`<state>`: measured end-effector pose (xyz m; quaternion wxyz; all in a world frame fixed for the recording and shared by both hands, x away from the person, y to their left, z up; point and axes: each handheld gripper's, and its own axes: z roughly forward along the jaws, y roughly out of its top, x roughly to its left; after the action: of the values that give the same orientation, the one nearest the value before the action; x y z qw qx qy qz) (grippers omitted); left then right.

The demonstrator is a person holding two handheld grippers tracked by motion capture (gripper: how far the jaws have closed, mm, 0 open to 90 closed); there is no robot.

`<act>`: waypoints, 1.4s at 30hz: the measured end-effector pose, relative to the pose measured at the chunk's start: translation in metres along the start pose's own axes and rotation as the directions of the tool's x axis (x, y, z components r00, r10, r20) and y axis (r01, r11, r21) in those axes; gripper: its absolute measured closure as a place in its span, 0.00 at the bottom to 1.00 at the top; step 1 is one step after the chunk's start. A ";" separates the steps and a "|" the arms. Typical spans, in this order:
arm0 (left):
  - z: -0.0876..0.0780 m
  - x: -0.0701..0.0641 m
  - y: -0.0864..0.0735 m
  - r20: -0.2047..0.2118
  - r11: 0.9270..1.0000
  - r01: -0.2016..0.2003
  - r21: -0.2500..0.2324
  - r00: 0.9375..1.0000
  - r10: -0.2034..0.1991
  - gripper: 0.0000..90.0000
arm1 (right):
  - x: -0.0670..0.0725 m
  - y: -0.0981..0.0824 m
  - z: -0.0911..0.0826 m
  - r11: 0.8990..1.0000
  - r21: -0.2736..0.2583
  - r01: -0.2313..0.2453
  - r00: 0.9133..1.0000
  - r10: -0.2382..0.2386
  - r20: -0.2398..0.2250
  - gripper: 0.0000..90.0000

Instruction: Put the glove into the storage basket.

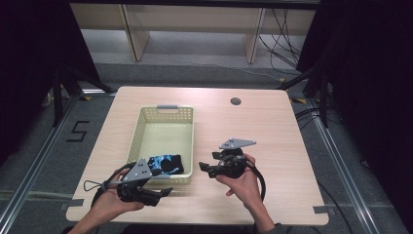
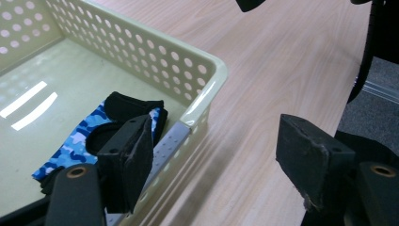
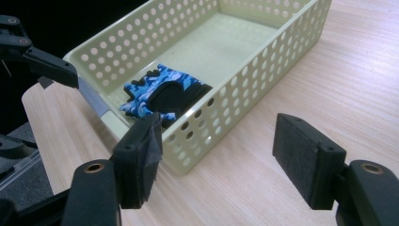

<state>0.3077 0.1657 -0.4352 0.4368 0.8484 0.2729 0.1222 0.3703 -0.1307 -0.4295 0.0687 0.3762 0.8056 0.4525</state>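
Observation:
A pale yellow perforated basket [image 1: 137, 127] stands left of the table's middle. A blue camouflage and black cloth item [image 1: 165, 164] lies at its near end, also seen in the left gripper view [image 2: 89, 132] and the right gripper view [image 3: 160, 89]. My left gripper [image 1: 161, 195] hovers at the basket's near right corner [image 2: 207, 70], open [image 2: 216, 141], one jaw over the rim and the other over bare table. My right gripper [image 1: 205, 169] is just right of the basket [image 3: 263, 70], pointing at its side wall, open [image 3: 221, 141], nothing between the jaws.
The light wooden table [image 1: 272, 126] has a round cable hole [image 1: 235, 101] at the back right. Its front edge runs just under both hands. Dark curtains flank the table, and shelf legs and cables stand on the floor behind it.

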 end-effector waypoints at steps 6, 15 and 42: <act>0.000 -0.007 -0.002 0.010 1.000 -0.009 0.016 1.000 0.009 0.31 | -0.002 -0.004 -0.004 1.000 -0.006 -0.020 1.000 0.020 -0.023 0.38; 0.002 -0.013 -0.006 0.024 1.000 0.000 -0.006 1.000 0.000 0.29 | -0.001 -0.012 -0.011 0.998 -0.006 -0.055 0.998 0.055 -0.033 0.34; 0.011 -0.022 -0.025 0.087 1.000 0.007 0.007 0.996 -0.008 0.20 | -0.004 -0.043 -0.029 0.997 -0.012 -0.075 0.996 0.074 -0.045 0.24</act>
<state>0.2854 0.1571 -0.4616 0.4459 0.8533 0.2573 0.0826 0.3361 -0.1667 -0.4472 0.0363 0.3953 0.7892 0.4687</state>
